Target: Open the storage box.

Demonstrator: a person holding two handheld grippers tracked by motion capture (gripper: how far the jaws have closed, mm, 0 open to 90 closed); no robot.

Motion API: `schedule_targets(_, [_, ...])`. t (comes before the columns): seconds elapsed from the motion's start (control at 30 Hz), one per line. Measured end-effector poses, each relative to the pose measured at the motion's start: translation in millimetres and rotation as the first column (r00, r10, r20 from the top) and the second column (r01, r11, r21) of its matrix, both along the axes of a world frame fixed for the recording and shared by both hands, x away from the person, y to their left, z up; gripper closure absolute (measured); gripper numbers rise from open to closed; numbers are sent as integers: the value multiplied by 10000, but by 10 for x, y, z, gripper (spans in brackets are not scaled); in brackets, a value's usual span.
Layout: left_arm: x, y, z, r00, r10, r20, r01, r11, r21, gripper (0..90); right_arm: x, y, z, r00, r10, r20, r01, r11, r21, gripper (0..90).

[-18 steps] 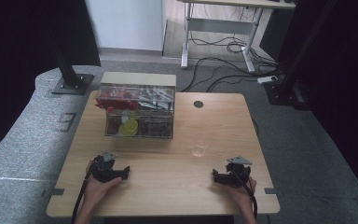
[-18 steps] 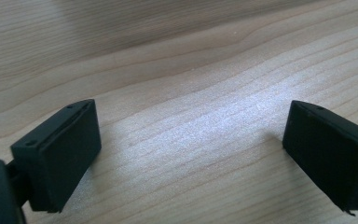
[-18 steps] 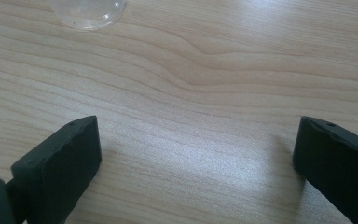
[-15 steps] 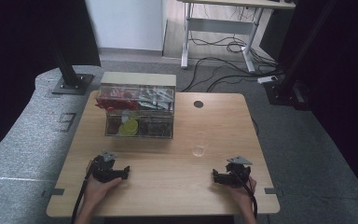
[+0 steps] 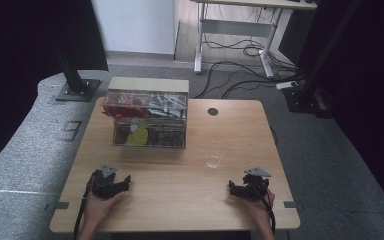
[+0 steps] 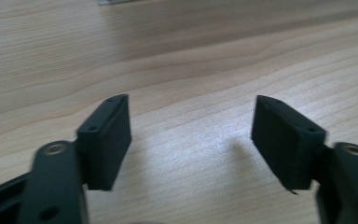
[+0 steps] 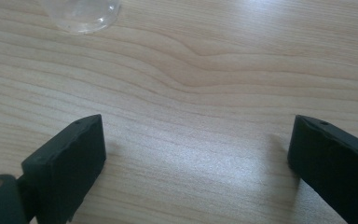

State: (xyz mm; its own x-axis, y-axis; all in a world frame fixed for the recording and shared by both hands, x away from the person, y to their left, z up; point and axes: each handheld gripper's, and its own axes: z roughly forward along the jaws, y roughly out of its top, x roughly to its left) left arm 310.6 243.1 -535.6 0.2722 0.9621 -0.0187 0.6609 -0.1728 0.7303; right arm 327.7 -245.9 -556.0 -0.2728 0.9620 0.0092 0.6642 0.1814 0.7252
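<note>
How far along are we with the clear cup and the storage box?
Nothing looks done: the clear cup stands alone on the table, right of the clear box. Nothing in hand: left gripper and right gripper rest near the front edge, jaws open and empty. All handling is left.

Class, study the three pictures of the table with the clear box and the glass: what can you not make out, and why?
- Contents of the clear box, high view: red and yellow items, too small and jumbled to name.
- Clear glass, high view: whether anything is inside; too small, transparent. In the right gripper view the top edge crops it.
- Left gripper, left gripper view: jaw bases cut off by the bottom edge.
</note>
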Motion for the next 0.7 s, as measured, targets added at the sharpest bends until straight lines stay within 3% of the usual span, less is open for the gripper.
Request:
schedule_targets(0.2, [-68,87,134,9989,-2,462,11,9998,-202,450,-1,-1,1,10000,-52,16,52,10000,10,51])
schedule_targets(0.33, [-90,108,187,9980,-522,360,542,9969,-562,572,-2,-1,1,10000,-64,22,64,10000,2,55])
schedule_targets(0.43, [-107,104,216,9978,-527,406,545,9976,-433,618,-2,-2,1,10000,-78,35,78,10000,-6,56])
schedule_targets(0.5, [-141,110,264,9965,-536,638,571,9969,-548,706,-1,-4,2,10000,-89,37,89,10000,15,59])
schedule_targets(0.7, [-197,136,358,9903,-625,1237,721,9946,-750,821,2,-5,2,10000,-89,33,89,10000,17,59])
